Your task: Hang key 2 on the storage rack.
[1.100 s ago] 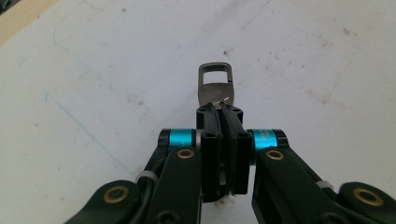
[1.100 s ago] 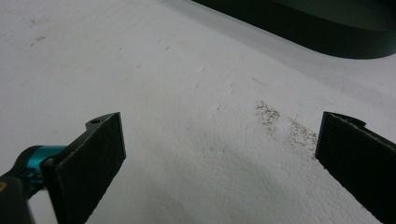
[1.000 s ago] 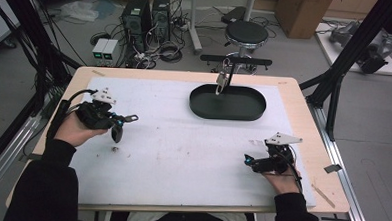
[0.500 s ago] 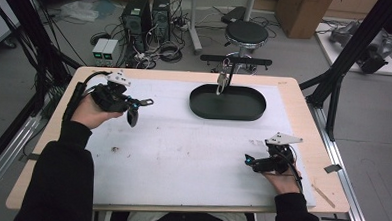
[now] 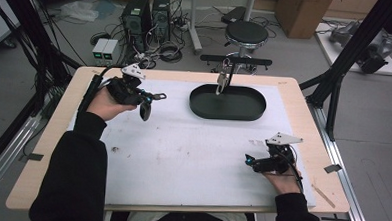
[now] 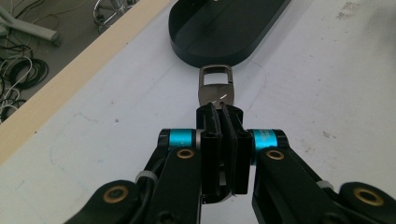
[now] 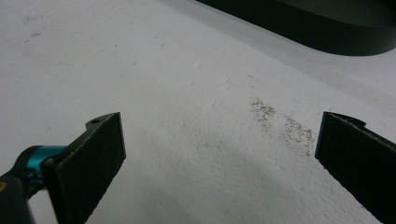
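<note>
My left gripper [image 6: 223, 114] is shut on a small silver metal clasp [image 6: 215, 88], whose loop end sticks out past the fingertips. It points toward the black oval tray [image 6: 210, 46] a short way ahead. From the high view, the left gripper [image 5: 147, 101] is held above the white mat at the far left, to the left of the tray [image 5: 226, 114]. My right gripper [image 5: 252, 162] rests near the front right of the mat. Its jaws [image 7: 219, 154] stand wide open with bare mat between them.
A white mat [image 5: 192, 155] covers most of the wooden table [image 5: 46, 179]. A small metal piece [image 5: 222, 82] stands at the tray's far rim. A dark smudge [image 7: 280, 126] marks the mat ahead of the right gripper. A stool [image 5: 246, 32] and cables lie beyond the table.
The left hand has lifted and moved away from the front edge and to the right, toward the tray, with the clasp. The right hand has stayed put.
</note>
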`<control>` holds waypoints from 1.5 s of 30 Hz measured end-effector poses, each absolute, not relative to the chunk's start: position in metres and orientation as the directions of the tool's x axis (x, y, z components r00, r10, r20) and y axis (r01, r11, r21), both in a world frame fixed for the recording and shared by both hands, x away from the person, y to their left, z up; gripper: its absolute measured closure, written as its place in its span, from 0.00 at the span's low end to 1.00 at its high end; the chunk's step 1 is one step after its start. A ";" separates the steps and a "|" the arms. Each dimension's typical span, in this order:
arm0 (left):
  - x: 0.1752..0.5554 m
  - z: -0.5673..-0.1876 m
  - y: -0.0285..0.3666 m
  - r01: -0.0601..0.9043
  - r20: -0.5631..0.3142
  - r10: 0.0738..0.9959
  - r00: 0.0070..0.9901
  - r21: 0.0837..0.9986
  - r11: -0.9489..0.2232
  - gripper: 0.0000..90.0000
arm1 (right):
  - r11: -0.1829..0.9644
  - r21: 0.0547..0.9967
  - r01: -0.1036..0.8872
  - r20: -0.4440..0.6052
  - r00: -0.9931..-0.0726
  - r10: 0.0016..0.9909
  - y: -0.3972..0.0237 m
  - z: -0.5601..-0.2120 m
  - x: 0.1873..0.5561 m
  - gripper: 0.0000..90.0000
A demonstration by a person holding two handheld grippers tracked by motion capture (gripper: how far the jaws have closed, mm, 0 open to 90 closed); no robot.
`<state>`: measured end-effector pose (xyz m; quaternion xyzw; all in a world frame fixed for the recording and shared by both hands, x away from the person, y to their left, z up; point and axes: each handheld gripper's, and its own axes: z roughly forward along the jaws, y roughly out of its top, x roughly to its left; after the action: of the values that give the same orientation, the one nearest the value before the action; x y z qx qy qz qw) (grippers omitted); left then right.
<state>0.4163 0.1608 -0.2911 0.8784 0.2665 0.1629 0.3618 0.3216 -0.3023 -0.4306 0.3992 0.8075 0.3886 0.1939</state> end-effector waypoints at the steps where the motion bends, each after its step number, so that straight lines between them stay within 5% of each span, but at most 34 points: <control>1: 0.418 -0.290 0.158 0.347 0.095 0.583 0.807 0.722 -0.598 0.95 | 0.383 0.782 0.492 -0.007 -0.607 0.795 -0.303 -0.431 0.322 0.01; 45: 0.496 -0.249 0.050 0.188 0.237 0.540 0.807 0.764 -0.617 0.95 | 0.363 0.789 0.495 0.010 -0.602 0.799 -0.306 -0.430 0.325 0.01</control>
<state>0.4964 0.0504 -0.2488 0.8694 0.2094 0.2291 0.3845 0.3249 -0.3060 -0.4305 0.4027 0.8030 0.3951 0.1921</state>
